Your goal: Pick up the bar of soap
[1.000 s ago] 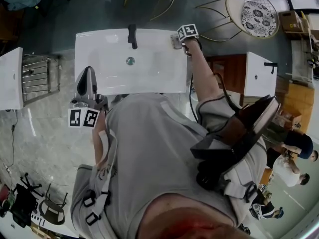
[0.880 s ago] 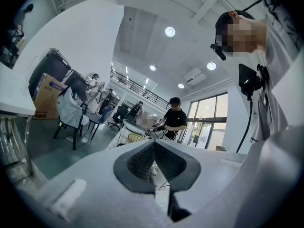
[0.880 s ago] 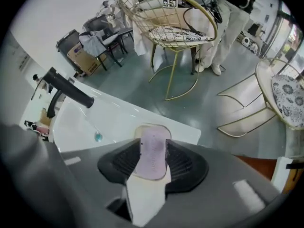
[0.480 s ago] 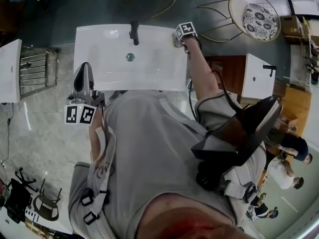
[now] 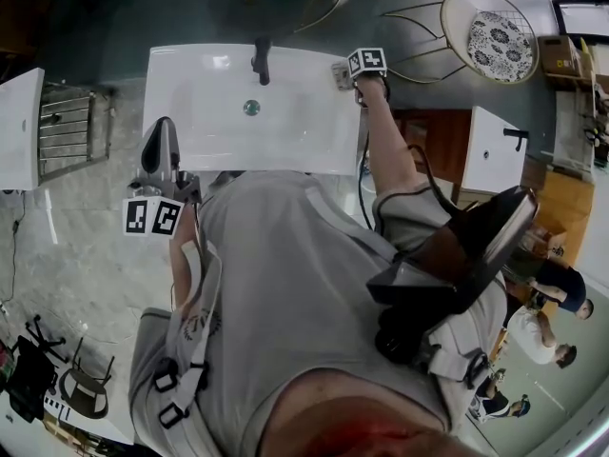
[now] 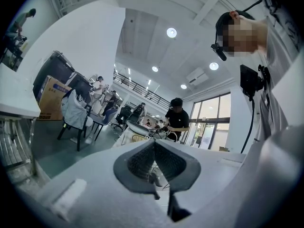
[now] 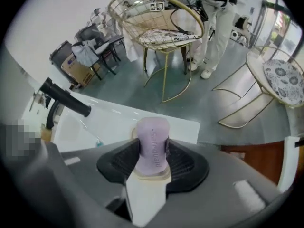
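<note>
Bar of soap (image 7: 153,137) — lilac, pinched between the right tool's (image 7: 153,150) pads, up at 1 o'clock by the sink's (image 5: 200,127) far right corner. Probably light but slick, so I'd squeeze the flat sides mid-length. Left tool (image 6: 154,158) at 9 o'clock is closed and empty. The basin holds nothing but its drain (image 5: 251,108).

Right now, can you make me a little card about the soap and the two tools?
thing to grab: purple bar of soap, with a beige dish right under it
right side: right tool closed on the soap's sides
left side: left tool shut, nothing in it
where: back right corner of the white sink, to the right of the black faucet
</note>
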{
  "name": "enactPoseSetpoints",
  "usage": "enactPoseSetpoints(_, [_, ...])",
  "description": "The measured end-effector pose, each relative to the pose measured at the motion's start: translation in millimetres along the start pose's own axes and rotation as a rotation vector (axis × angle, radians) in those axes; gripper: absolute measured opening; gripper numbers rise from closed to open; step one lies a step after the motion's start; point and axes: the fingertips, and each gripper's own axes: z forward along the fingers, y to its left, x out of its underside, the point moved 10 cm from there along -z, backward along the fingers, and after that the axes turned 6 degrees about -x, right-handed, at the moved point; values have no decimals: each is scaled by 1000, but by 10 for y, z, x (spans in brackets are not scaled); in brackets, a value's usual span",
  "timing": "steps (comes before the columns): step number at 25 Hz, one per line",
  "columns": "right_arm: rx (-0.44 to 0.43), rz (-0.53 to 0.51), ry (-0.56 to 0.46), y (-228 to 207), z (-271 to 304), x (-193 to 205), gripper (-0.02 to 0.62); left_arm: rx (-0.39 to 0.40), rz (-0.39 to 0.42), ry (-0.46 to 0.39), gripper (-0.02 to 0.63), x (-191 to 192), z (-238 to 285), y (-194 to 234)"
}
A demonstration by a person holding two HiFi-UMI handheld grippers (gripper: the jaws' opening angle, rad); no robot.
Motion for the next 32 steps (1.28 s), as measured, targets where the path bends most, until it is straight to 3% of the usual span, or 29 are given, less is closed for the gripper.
enactPoseSetpoints(6, [-168, 156, -166, -164, -200, 130, 175, 9, -14, -4, -3, 23, 16, -31])
enactPoseSetpoints(14, [-319, 255, -367, -213, -315, 392, 175, 51, -16, 11, -3, 53, 100, -121])
enactPoseSetpoints(20, [-500, 284, -686, -7, -734, 518, 175, 86, 0, 16, -3, 25, 202, -185])
enactPoseSetpoints(28, [-719, 261, -1148, 544, -1950, 530, 175, 175, 38, 19, -3, -88, 465, -266])
enactPoseSetpoints(32, [-754, 183, -1302, 826, -2594, 518, 175, 233, 59, -5, -3, -246, 652, -364])
